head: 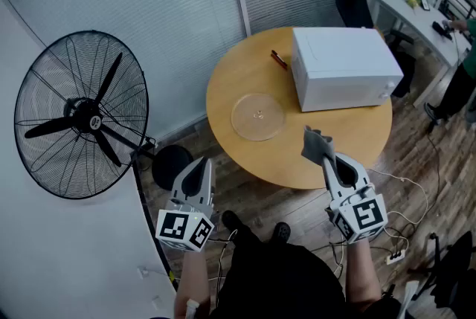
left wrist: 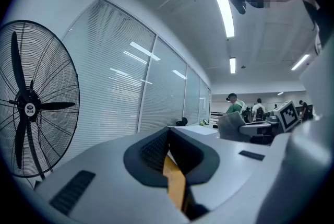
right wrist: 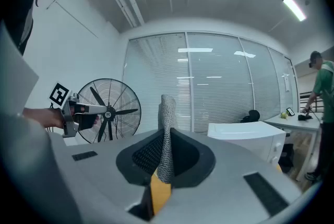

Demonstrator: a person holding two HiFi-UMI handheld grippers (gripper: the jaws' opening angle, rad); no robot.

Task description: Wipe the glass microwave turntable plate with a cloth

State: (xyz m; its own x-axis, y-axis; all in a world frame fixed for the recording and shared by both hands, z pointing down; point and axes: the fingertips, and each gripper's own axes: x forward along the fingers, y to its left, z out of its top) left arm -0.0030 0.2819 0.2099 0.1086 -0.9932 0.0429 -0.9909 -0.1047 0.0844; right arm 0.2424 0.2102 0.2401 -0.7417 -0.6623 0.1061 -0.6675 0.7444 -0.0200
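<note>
The round glass turntable plate [head: 258,116] lies flat on the round wooden table [head: 238,72], left of the white microwave [head: 342,68]. My right gripper [head: 329,161] hovers over the table's near edge, shut on a grey cloth [head: 317,147] that stands up out of its jaws. In the right gripper view the cloth [right wrist: 167,124] is pinched between the pads of my right gripper [right wrist: 166,151]. My left gripper [head: 202,163] is held off the table's near left side, above the floor. Its jaws are shut with nothing in them [left wrist: 168,139].
A large black fan [head: 82,117] stands on the left by the blinds. A small red-brown object [head: 279,59] lies on the table beside the microwave. Cables and a power strip [head: 394,256] lie on the floor at right. A person [head: 461,79] stands at a desk far right.
</note>
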